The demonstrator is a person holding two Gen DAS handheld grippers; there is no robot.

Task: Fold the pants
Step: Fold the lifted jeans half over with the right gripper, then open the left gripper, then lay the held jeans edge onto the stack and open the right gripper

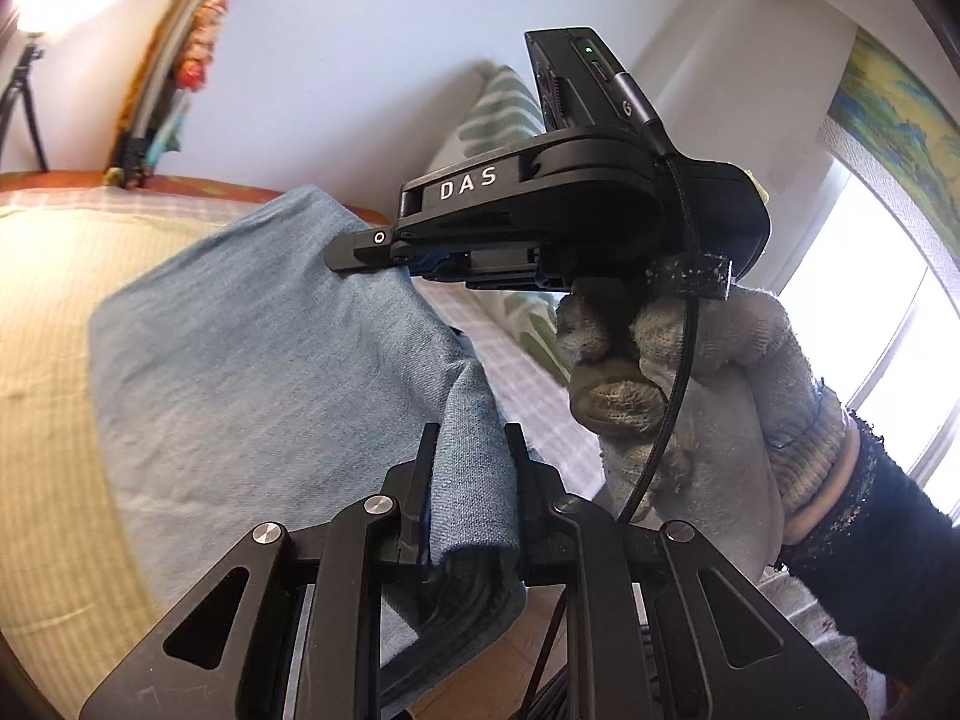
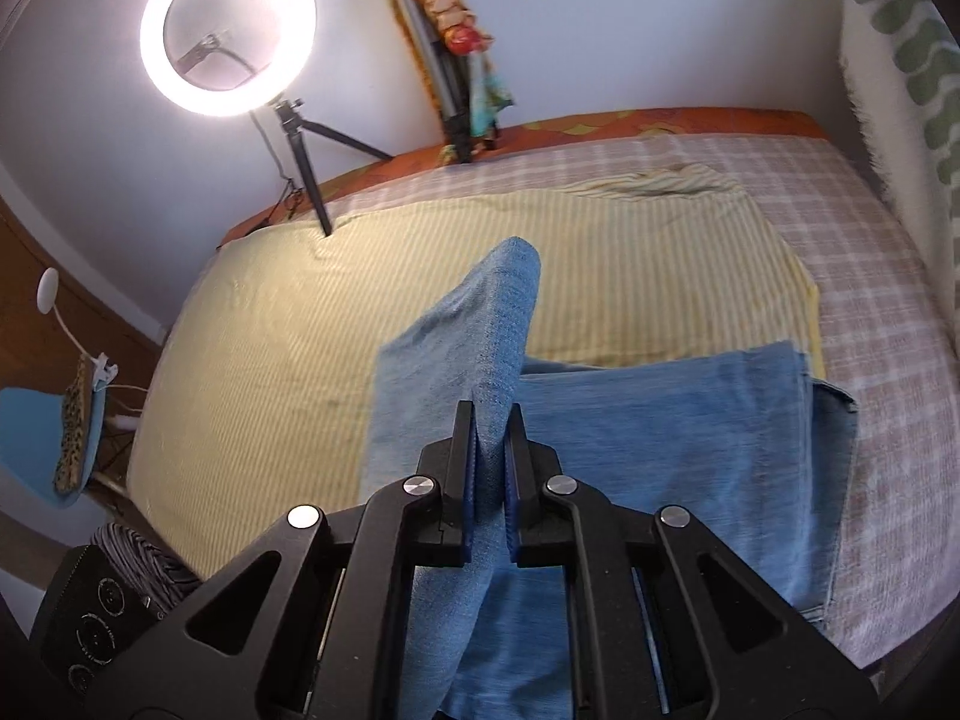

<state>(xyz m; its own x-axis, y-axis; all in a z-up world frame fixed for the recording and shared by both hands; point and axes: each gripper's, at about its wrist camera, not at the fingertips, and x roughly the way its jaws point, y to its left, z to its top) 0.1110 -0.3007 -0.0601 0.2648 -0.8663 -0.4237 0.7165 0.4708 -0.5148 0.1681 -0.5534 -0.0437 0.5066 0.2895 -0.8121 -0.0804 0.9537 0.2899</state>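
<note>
Two black two-finger grippers both pinch the light blue denim pants [image 2: 672, 438], which lie partly folded on a bed. In the right wrist view, the right gripper [image 2: 492, 420] has its fingers [image 2: 463, 450] pressed on a raised fold of the denim. This fold stands up toward 12 o'clock, and the rest of the pants spreads flat toward 3 o'clock. Under the pants lies a pale yellow striped sheet [image 2: 360, 312], and a pink checked bed cover [image 2: 870, 300] shows at 2 o'clock. A lit white ring lamp on a black tripod [image 2: 225, 30] stands at 10 o'clock.

In the left wrist view, the left gripper [image 1: 471, 456] has its fingers [image 1: 427, 456] closed on a bunched edge of the same denim. From there the cloth hangs as a lifted sheet toward 10 o'clock. The right gripper appears here at 1 o'clock, held by a hand in a grey knitted glove [image 1: 708, 396], and its tip touches the upper corner of the lifted cloth.
</note>
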